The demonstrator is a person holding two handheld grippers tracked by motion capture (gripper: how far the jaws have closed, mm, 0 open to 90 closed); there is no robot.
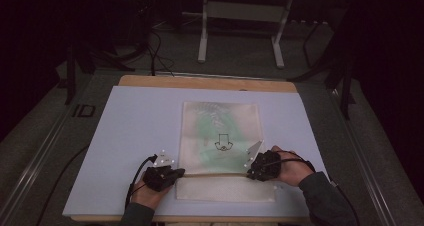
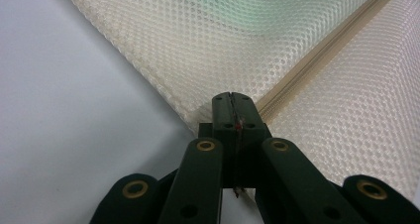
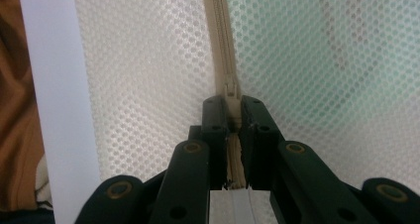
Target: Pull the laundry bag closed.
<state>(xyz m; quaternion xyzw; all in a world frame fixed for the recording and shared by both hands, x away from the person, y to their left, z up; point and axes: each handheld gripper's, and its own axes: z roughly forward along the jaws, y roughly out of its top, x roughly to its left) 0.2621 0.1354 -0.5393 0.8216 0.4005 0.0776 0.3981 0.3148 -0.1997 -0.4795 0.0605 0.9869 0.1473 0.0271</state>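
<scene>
Cream mesh zipper bag [image 1: 220, 136] lying flat on my table [image 1: 130, 136]: left gripper [image 2: 232, 105] jaws clamp its corner to anchor it, while right gripper [image 3: 233, 110] jaws pinch the zipper slider [image 3: 230, 92] for pulling.

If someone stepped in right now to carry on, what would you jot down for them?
Left hand-held gripper: shut on the left end of the mesh bag, by the zipper.
Right hand-held gripper: shut on the zipper pull at the bag's right end.
Bag lies flat on the white mat, something green inside; the zipper runs across near the front edge.
Done: both ends gripped.
Left: likely slide the pull along the zipper while the left holds the bag. Whether the zipper is open or closed is hard to tell.
</scene>
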